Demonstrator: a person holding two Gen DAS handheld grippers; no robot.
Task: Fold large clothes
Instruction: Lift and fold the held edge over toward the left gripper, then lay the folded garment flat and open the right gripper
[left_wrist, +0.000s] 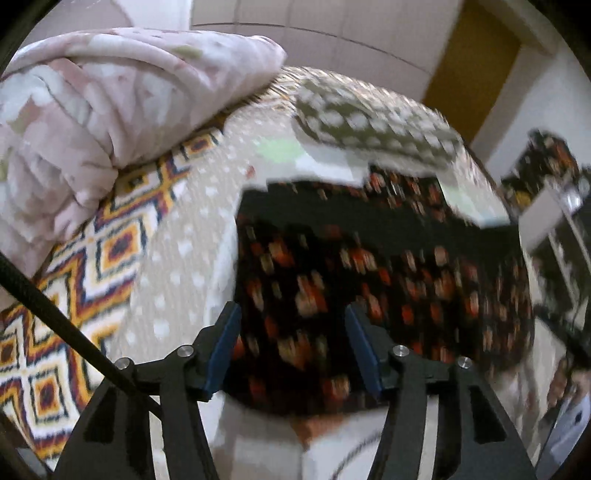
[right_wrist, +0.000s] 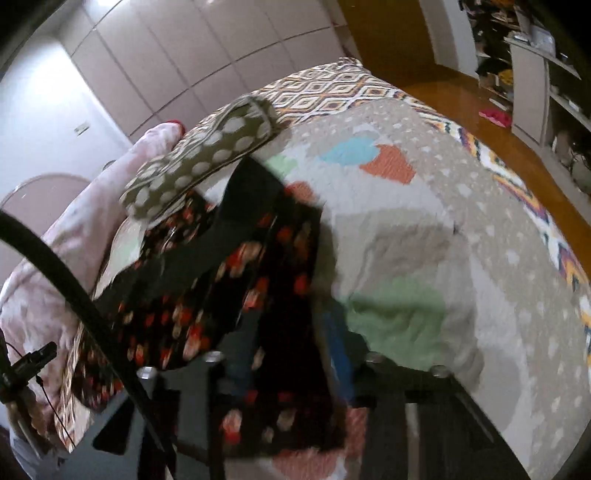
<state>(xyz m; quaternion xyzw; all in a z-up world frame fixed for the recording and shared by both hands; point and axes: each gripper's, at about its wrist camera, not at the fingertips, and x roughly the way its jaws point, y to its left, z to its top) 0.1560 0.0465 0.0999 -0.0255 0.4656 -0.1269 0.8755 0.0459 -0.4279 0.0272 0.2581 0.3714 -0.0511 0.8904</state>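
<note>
A black garment with an orange and red floral print (left_wrist: 369, 280) lies on the bed. My left gripper (left_wrist: 291, 325) is open above its near part, blue pads wide apart, nothing between them. In the right wrist view the same garment (right_wrist: 207, 295) is lifted, and a strip of it hangs down between the blue pads of my right gripper (right_wrist: 284, 369), which is shut on it. That view is blurred by motion.
The bed has a beige dotted blanket with coloured patches (right_wrist: 406, 206) over a diamond-patterned sheet (left_wrist: 110, 243). A pink quilt (left_wrist: 92, 122) is heaped at the left, and an olive polka-dot pillow (left_wrist: 373, 125) lies behind the garment. Wooden floor (right_wrist: 461, 96) and shelves (right_wrist: 535, 74) lie beyond.
</note>
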